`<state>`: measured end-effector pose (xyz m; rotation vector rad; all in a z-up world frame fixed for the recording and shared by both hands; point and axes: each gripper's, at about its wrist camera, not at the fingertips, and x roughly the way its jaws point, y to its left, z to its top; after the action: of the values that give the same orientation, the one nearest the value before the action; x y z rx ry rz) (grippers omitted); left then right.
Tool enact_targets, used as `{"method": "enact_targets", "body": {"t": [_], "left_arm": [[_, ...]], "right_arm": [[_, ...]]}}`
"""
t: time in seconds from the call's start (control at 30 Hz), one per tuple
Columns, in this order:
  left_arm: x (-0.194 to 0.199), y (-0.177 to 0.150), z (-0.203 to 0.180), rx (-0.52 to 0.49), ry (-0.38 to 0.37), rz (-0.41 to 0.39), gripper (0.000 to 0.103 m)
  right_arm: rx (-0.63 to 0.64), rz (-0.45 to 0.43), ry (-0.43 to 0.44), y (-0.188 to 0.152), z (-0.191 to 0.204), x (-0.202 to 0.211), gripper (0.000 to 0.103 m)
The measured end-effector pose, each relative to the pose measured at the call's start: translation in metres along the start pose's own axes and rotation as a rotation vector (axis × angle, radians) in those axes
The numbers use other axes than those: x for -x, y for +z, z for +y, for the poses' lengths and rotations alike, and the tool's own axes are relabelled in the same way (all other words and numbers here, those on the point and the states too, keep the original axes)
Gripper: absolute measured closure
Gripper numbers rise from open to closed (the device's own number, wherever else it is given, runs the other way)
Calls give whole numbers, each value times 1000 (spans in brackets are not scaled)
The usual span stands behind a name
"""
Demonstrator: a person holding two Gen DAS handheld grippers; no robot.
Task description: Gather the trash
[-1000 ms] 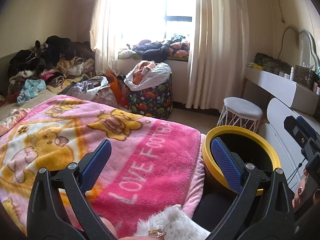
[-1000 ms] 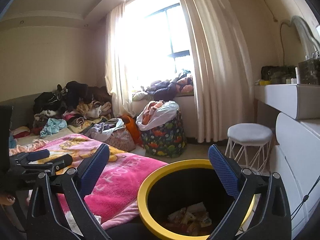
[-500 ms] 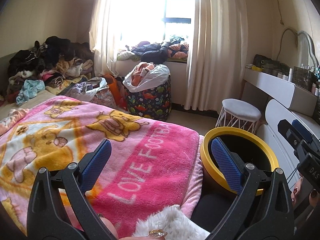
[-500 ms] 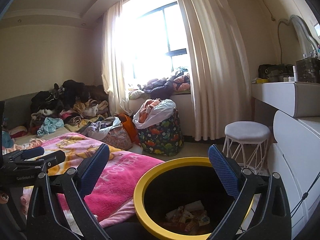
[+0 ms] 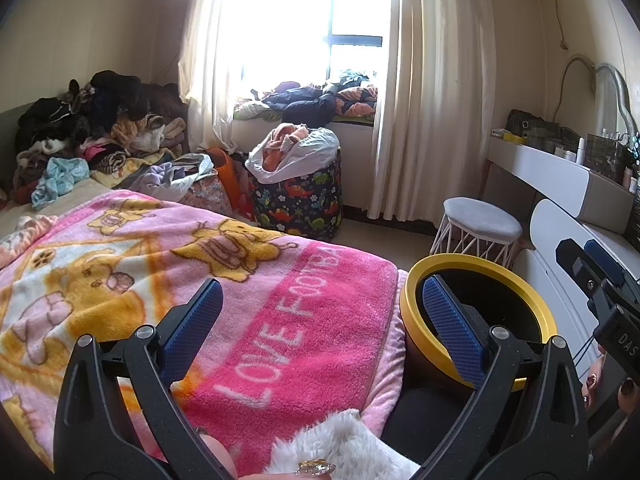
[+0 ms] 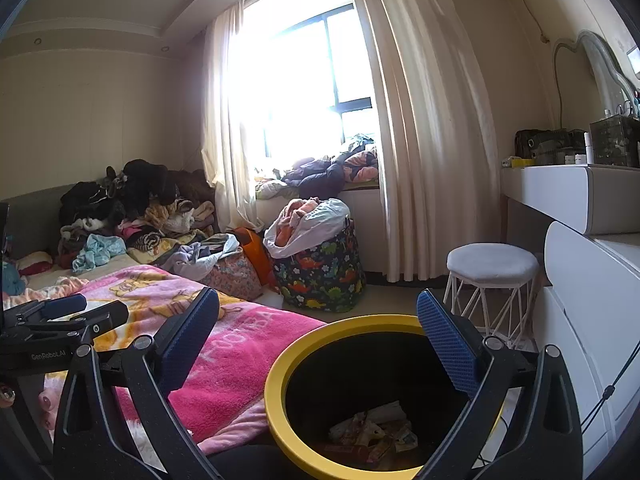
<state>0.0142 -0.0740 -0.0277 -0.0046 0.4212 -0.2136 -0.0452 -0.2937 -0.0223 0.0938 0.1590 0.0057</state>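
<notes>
A black trash bin with a yellow rim (image 6: 276,384) stands beside the bed; crumpled wrappers and paper (image 6: 372,432) lie at its bottom. It also shows in the left wrist view (image 5: 412,308), at the right of the pink blanket. My right gripper (image 6: 318,336) is open and empty, held above the bin's mouth. My left gripper (image 5: 322,316) is open and empty, above the blanket's edge next to the bin. The right gripper's body shows at the far right of the left wrist view (image 5: 592,280).
A pink cartoon blanket (image 5: 200,280) covers the bed. Piles of clothes (image 5: 100,132) lie at the back left. A dinosaur-print laundry bag (image 5: 300,200) and a white stool (image 5: 480,228) stand on the floor by the curtains. A white dresser (image 6: 592,320) is at the right.
Both grippers have drifted slightly; the bin appears a little farther right and lower in the right wrist view. Both stay open and empty.
</notes>
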Motion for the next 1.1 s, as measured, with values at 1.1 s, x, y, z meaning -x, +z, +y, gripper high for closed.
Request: {"method": "enact_targets", "body": {"t": [1.1], "left_arm": [[25, -34, 187, 299, 533, 131, 11]], "right_arm": [[218, 510, 707, -5, 221, -115, 6]]}}
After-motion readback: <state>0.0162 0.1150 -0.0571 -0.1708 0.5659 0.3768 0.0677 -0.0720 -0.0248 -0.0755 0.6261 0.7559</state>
